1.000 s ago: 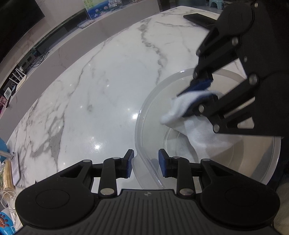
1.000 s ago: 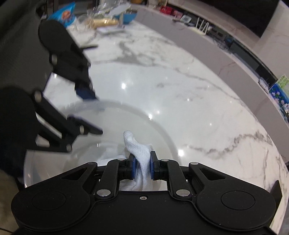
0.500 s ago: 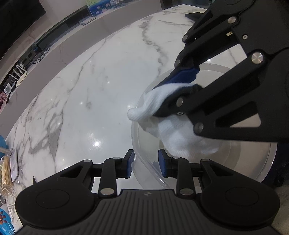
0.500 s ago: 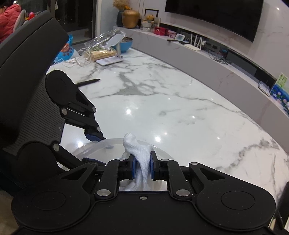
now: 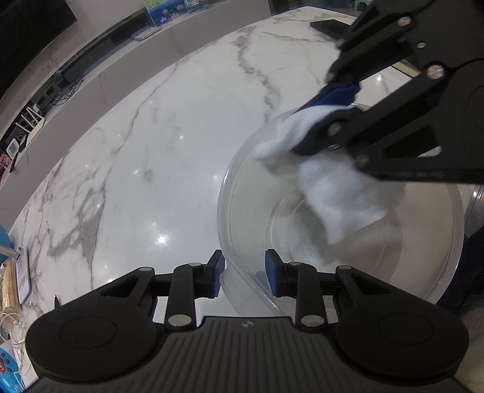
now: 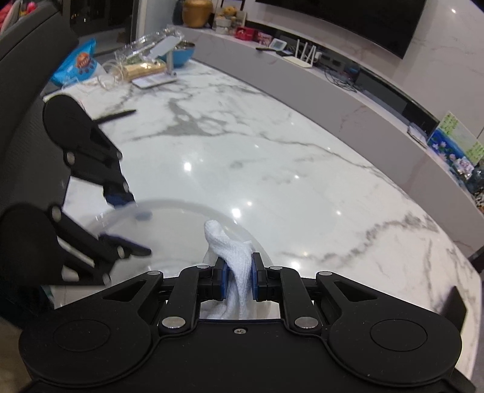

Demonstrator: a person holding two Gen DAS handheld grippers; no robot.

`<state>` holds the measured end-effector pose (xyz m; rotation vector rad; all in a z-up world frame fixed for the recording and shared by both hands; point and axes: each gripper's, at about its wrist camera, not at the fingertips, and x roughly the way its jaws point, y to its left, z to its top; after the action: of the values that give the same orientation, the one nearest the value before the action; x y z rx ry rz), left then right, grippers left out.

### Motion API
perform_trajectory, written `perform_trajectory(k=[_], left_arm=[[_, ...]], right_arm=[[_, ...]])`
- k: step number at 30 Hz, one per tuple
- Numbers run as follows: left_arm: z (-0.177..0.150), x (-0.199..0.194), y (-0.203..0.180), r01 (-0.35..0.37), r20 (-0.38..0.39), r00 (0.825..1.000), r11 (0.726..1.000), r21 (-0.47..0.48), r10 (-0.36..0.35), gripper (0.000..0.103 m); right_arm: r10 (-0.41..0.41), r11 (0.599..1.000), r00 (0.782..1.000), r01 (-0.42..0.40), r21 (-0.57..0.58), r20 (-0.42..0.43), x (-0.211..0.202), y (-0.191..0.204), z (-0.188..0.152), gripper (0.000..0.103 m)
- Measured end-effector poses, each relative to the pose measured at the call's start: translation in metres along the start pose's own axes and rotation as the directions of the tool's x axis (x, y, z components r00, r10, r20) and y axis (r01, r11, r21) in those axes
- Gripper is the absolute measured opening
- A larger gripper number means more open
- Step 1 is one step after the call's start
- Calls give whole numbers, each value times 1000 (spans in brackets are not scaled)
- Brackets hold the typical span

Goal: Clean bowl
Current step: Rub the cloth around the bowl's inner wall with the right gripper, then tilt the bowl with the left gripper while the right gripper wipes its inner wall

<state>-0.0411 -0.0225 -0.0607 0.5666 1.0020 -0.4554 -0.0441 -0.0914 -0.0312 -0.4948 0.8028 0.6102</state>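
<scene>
A large clear plastic bowl (image 5: 423, 241) stands on the white marble table (image 5: 151, 151). My left gripper (image 5: 244, 272) is shut on its near rim, one blue pad outside the wall and one inside. From the upper right my right gripper (image 5: 320, 121) reaches over the bowl, shut on a white cloth (image 5: 338, 199) that hangs against the inside wall near the far left rim. In the right wrist view the cloth (image 6: 230, 241) sticks up between the pads of my right gripper (image 6: 239, 279). There the bowl (image 6: 181, 223) lies just ahead and my left gripper (image 6: 133, 223) straddles its rim at the left.
A dark phone (image 5: 329, 25) lies at the table's far end. A black pen (image 6: 116, 115), a blue snack bag (image 6: 78, 63), a phone stand (image 6: 157, 78) and a blue bowl (image 6: 181, 54) crowd the other end. A grey ledge (image 6: 348, 90) runs along the far side.
My right gripper swept the cloth to the bowl's left rim, then back toward the far side, tilting up from looking into the bowl. My left gripper and the bowl stayed put.
</scene>
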Motion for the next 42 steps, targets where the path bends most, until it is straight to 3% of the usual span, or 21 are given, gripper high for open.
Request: perform_trajectory(k=[11, 22, 37, 42], left_arm=[[2, 0, -2, 2, -2, 1000, 1000, -5, -2, 27], [2, 3, -1, -1, -2, 1000, 1000, -4, 1, 27], [2, 4, -2, -5, -4, 1000, 1000, 2, 5, 28], [2, 4, -2, -5, -5, 1000, 1000, 3, 5, 28]], right_arm=[[-11, 997, 998, 6, -73, -64, -17, 4, -18, 12], [67, 991, 991, -79, -108, -112, -26, 17, -26, 12], [225, 966, 968, -236, -106, -107, -32, 44, -21, 12], [241, 959, 963, -255, -124, -117, -35, 49, -20, 12]])
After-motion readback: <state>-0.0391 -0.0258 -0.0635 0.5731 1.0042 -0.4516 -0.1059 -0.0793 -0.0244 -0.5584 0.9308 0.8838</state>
